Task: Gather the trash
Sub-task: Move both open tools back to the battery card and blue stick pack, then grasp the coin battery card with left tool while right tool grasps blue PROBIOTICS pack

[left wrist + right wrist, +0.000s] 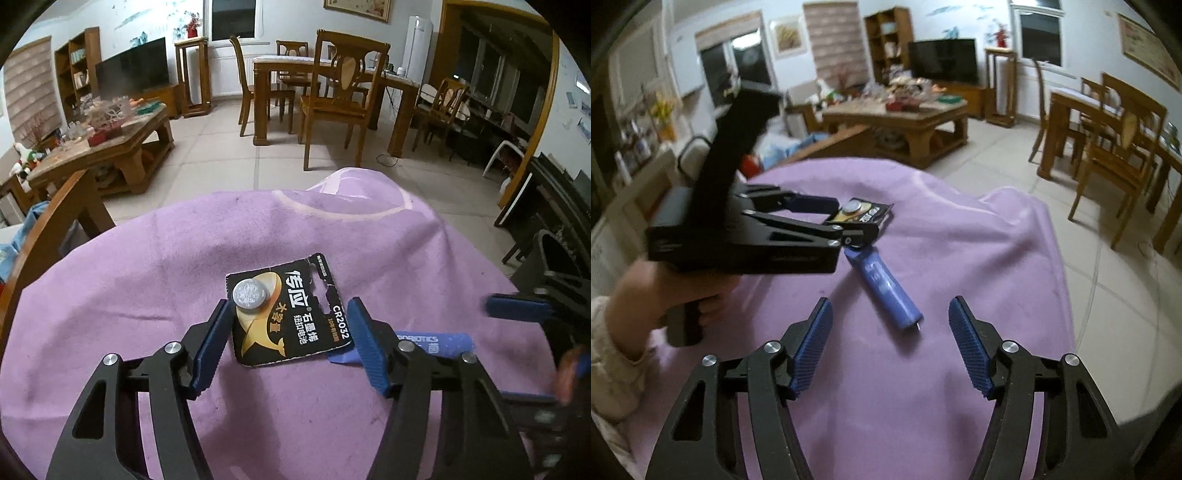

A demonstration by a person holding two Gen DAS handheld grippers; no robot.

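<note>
The step in hand looks like the first pick-ups of the trash, with each claw lined up on its own piece on the purple cloth (147, 266) that covers the worktop. In the left wrist view the left claw (286, 341) sits low in the centre of the frame, its blue pads standing either side of the battery card (291, 314); the left pad meets the card's edge near the coin cell (250, 294), the right pad appears just beside or touching the opposite edge, and I cannot tell whether they press it yet, so I read this claw as apart around the card, not clamped. In the right wrist view the right claw (888, 341) stands apart at the lower middle of the frame, with the blue tube (886, 284) lying ahead of it toward the centre and no pad touching it. The next move, as I judge it, calls for the left claw to close fully on the thin card, which lies flat and may slide or buckle, and for the right claw to come forward and straddle the tube across its width. The card is black and gold with white printing, a notch cut in its upper edge and one silver cell left on it. The tube is a rounded blue cylinder lying slantwise, its far end under the left claw's finger, a small metal tip at the near end.
</note>
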